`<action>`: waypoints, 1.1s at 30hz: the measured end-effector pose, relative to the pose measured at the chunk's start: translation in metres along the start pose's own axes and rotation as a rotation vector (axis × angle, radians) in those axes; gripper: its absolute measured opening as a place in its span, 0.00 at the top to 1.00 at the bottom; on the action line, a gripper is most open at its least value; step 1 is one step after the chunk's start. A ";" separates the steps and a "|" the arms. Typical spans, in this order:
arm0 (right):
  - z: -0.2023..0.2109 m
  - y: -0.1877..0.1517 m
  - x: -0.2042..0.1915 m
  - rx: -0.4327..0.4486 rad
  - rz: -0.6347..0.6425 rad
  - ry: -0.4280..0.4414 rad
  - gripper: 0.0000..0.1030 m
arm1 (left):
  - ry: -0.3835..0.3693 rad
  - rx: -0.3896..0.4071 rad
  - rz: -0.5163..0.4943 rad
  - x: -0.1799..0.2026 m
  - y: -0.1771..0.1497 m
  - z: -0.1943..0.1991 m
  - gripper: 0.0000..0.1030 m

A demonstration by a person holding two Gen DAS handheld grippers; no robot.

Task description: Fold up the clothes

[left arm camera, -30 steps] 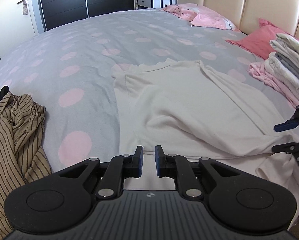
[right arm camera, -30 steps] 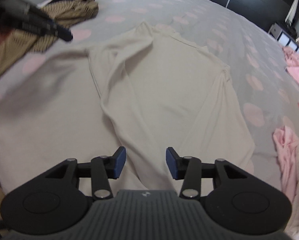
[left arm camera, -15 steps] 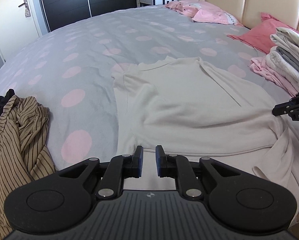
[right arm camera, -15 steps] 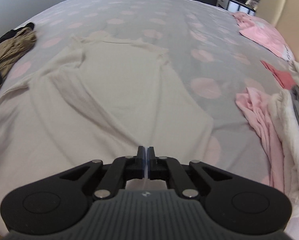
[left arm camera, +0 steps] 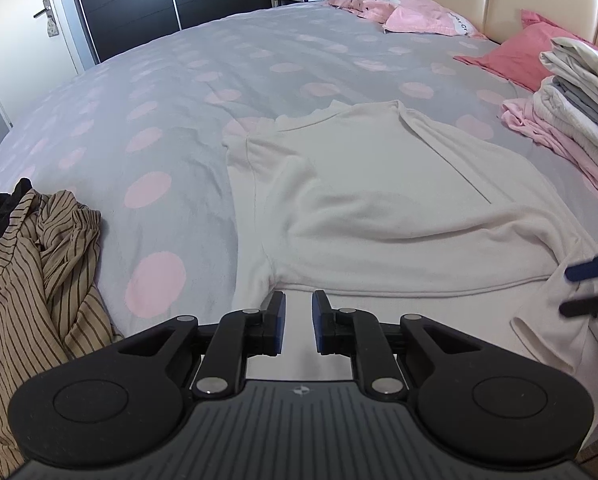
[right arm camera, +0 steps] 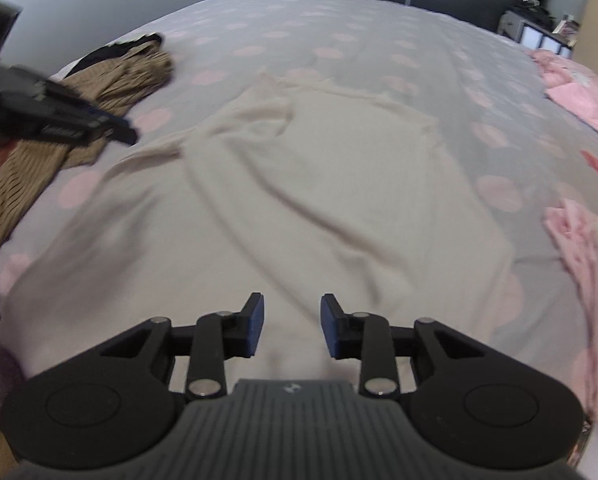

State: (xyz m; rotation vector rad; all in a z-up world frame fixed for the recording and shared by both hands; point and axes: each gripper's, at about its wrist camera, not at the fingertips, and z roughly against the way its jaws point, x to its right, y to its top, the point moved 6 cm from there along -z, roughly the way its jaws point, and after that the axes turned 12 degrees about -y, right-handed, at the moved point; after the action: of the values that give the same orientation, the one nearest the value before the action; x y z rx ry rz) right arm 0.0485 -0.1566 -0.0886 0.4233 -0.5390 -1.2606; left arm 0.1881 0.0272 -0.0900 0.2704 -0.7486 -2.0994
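The cream sweater (left arm camera: 379,200) lies spread on the dotted bedspread (left arm camera: 171,92), partly folded, with its hem near the bed edge; it looks soft, light and limp, so I judge it will sag and drag if lifted at one point only; better to pinch the hem at two corners. The left gripper (left arm camera: 298,322) has its jaws a little apart, holding nothing; the right gripper (right arm camera: 291,326) is spread wide over the cloth, also empty. The left view shows the stack of folded clothes (left arm camera: 579,96) by the headboard; the right view is blurred, yet shows the striped garment (right arm camera: 111,84) from another side.
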 end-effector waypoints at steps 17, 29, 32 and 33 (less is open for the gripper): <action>-0.005 -0.038 -0.016 -0.077 -0.009 -0.095 0.87 | 0.021 -0.049 -0.067 0.007 -0.016 -0.002 0.77; 0.036 -0.045 0.122 -0.053 -0.271 -0.381 0.88 | 0.033 -0.087 -0.062 0.008 -0.019 -0.011 0.77; 0.035 -0.061 0.149 -0.087 -0.319 -0.442 0.91 | 0.034 -0.091 -0.064 0.009 -0.018 -0.012 0.77; 0.033 -0.066 0.156 -0.100 -0.330 -0.452 0.92 | 0.034 -0.093 -0.065 0.010 -0.018 -0.013 0.77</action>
State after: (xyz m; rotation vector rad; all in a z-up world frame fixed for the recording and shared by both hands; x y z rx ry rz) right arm 0.0106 -0.3249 -0.0775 0.1409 -0.8046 -1.7097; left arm 0.1762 0.0220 -0.1107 0.2817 -0.6278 -2.1790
